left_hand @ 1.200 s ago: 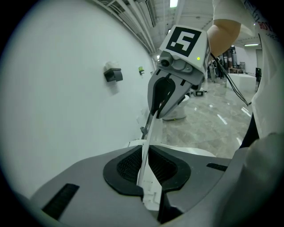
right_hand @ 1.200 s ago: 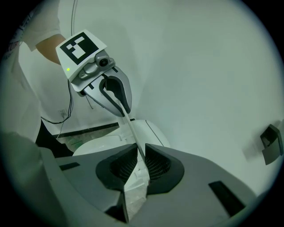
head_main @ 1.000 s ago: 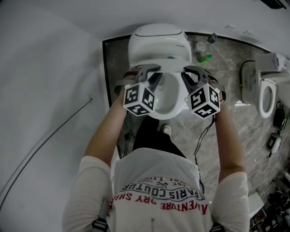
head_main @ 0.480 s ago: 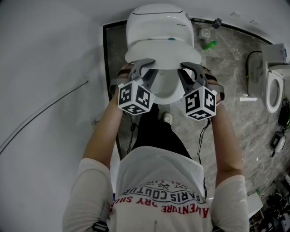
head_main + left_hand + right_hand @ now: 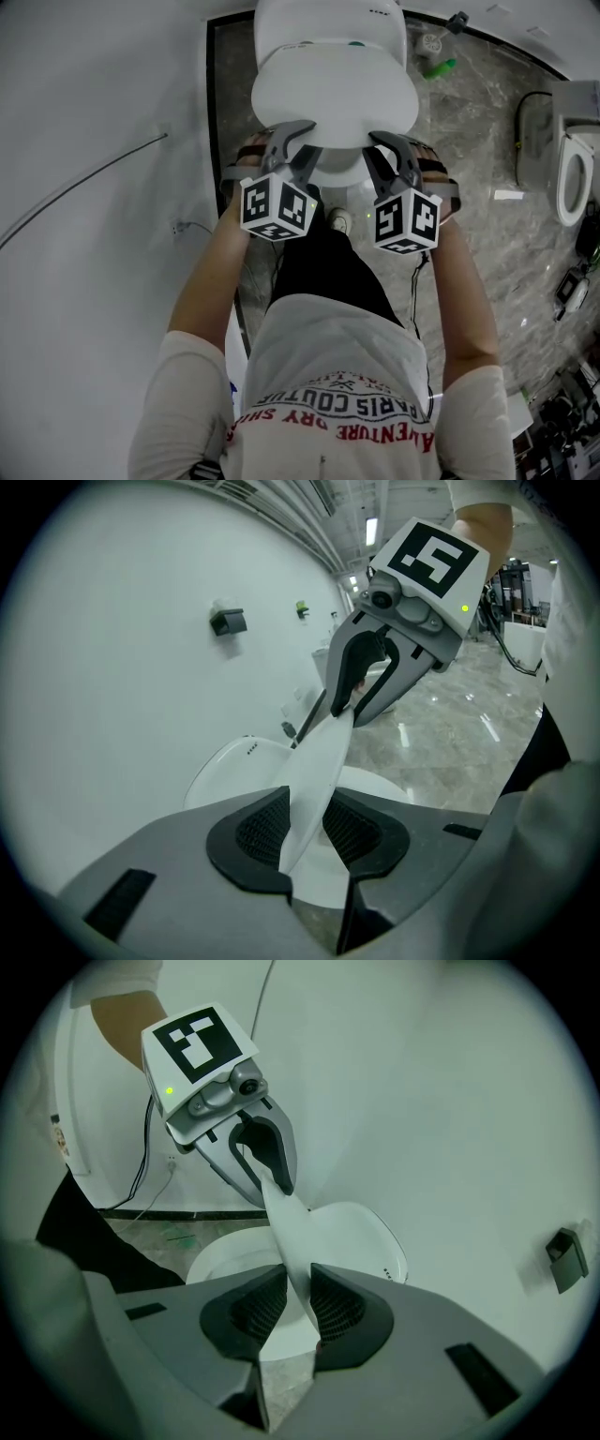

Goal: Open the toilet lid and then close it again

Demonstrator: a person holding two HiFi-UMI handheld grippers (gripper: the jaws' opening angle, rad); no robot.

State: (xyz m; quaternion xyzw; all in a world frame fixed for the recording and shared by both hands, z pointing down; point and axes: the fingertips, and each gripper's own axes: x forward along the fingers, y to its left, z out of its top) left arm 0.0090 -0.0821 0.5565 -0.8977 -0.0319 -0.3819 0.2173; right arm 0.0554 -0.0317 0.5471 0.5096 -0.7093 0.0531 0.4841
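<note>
The white toilet lid (image 5: 333, 89) is tilted low over the bowl (image 5: 337, 167), whose front rim shows beneath it. My left gripper (image 5: 296, 139) and right gripper (image 5: 381, 141) hold the lid's front edge, one at each side. In the left gripper view the lid (image 5: 314, 771) runs between the pads of the left gripper (image 5: 305, 822) and touches them while the jaws are opening. In the right gripper view the right gripper (image 5: 289, 1302) is shut on the lid (image 5: 286, 1232). Each gripper view also shows the other gripper on the same edge.
The toilet's rear housing (image 5: 328, 19) stands against a white wall. Marble floor lies to the right, with a green bottle (image 5: 436, 67) and a second toilet (image 5: 572, 173) at the far right. A thin cable (image 5: 84, 183) crosses the white surface on the left. My shoe (image 5: 339, 221) is beside the bowl.
The lid has swung down from nearly upright to low over the bowl. Both grippers came down and toward me with its front edge.
</note>
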